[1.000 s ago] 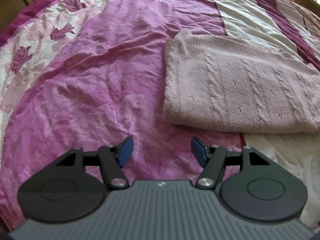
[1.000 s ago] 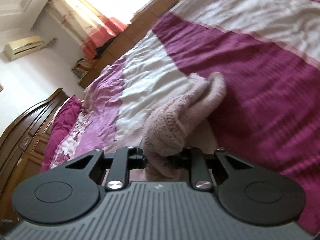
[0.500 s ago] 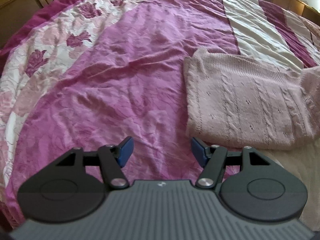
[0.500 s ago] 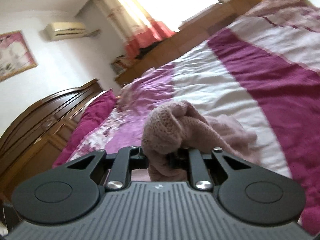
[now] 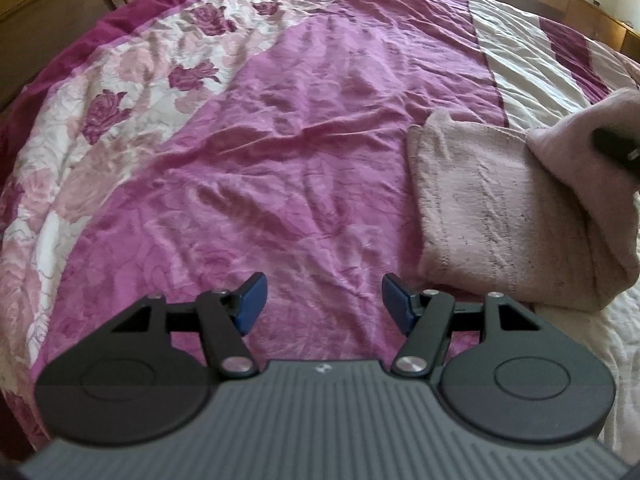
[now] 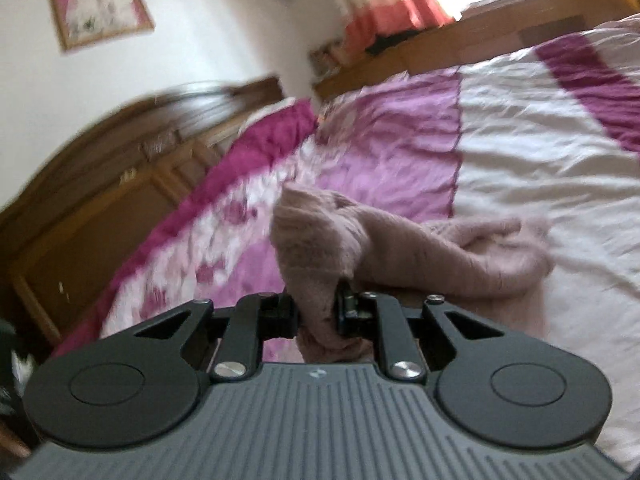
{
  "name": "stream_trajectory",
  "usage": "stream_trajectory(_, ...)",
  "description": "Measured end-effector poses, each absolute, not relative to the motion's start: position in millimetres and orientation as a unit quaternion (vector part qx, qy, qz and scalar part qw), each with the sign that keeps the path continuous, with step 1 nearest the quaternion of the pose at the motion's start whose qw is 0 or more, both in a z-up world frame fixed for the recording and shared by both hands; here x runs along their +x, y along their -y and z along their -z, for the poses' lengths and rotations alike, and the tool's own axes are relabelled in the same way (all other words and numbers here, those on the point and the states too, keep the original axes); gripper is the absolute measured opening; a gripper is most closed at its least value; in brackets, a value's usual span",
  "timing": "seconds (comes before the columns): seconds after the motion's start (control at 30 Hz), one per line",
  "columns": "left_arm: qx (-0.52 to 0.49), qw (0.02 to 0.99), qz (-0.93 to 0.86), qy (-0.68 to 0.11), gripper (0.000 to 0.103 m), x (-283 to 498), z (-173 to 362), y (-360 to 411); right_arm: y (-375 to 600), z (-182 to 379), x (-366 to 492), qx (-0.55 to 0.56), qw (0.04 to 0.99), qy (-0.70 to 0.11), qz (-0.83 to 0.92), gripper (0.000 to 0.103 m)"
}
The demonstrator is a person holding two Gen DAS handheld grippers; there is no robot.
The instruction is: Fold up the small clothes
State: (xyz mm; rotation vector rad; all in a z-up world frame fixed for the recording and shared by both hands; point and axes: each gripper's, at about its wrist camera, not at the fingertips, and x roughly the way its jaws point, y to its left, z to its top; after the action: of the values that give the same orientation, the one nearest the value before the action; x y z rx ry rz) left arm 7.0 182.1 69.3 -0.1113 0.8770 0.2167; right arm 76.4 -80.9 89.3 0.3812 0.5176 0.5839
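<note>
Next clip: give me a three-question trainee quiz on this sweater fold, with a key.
1. True or false: the left claw is shut on the pink knit sweater.
2. Which claw grips the sweater? A) left B) right C) both
3. Fill in: the sweater lies on a ____ bedspread.

Key:
1. False. The left claw is open and holds nothing, over the bedspread beside the sweater.
2. B. The right claw is shut on a bunched, lifted edge of the sweater.
3. Pink and white floral.
</note>
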Motion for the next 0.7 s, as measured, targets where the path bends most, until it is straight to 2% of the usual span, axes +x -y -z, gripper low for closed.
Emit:
stream_trajectory(0.17,-0.059,0.896,-0.11,-0.425,0.065,3.7,-66.7,-188.8,27.5,-54.4,77.7,0.093,0.9,-0.306,-0.296,0.019)
stream_trajectory(0.27,-0.06,0.898,-0.108,-0.423,0.065,4.1,-66.4,-189.9,10.9,-39.0,71.1,0.051,0.901,-0.313,-0.296,0.02)
stream_trajectory(0.37,-0.052,0.904,-0.096,-0.414,0.065,9.9,-70.1,-185.9,8.8,-36.3,63.6,0.042,0.903,-0.308,-0.297,0.034)
stream_trajectory(0.43,-0.053,0.909,-0.084,-0.405,0.065,15.7,-76.3,-182.1,11.9,-38.3,60.4,0.054,0.899,-0.312,-0.303,0.048)
stream_trajectory(0.53,-0.064,0.917,-0.061,-0.388,0.065,23.4,-88.0,-175.9,24.9,-46.5,55.2,0.077,0.893,-0.317,-0.311,0.055)
stream_trajectory(0.7,-0.07,0.929,-0.013,-0.363,0.065,36.2,-106.6,-154.5,61.9,-66.1,33.6,0.122,0.89,-0.312,-0.31,0.059)
